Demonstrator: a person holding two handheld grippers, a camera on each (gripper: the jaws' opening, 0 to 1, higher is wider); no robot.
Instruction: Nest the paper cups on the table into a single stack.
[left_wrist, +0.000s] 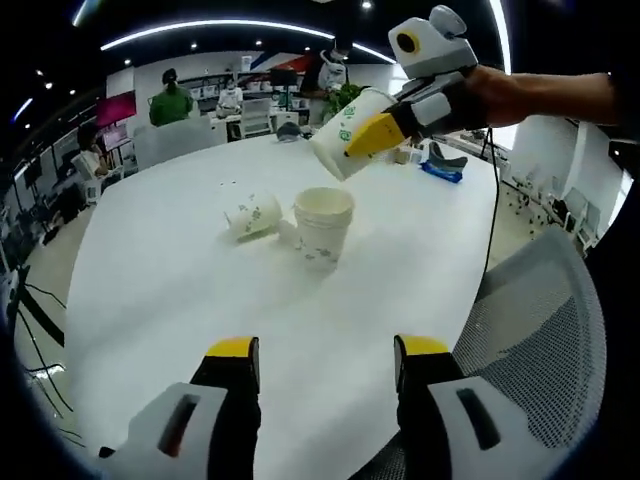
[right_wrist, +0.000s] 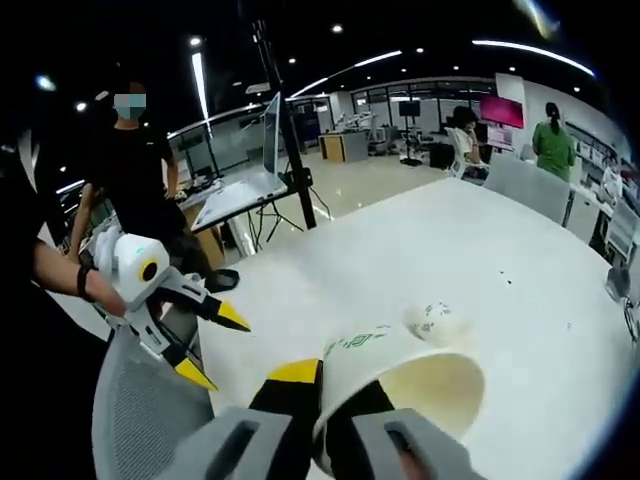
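On the white table (left_wrist: 180, 300), seen from the left gripper view, a cup lies on its side (left_wrist: 250, 214), patterned, mouth facing away to the left. Just beside it, to its right, stands an upright cup (left_wrist: 323, 225), mouth up, apparently nothing nested in it yet. Above and to the right of that, the right gripper (left_wrist: 385, 130) holds a third cup (left_wrist: 345, 140) in the air, tilted, its jaws closed on the cup's rim wall. The left gripper (left_wrist: 325, 365) sits low near the table edge, jaws spread wide with nothing between them. A grey mesh chair (left_wrist: 545, 330) stands at the right.

In the right gripper view the left gripper (right_wrist: 215, 345) appears at the left, jaws apart and empty; the held cup's (right_wrist: 400, 385) open mouth faces forward, one jaw inside it and one outside.

By my reading, nothing is stacked yet: the carried cup has yet to go into the upright one, and the fallen cup remains to be picked up and nested.
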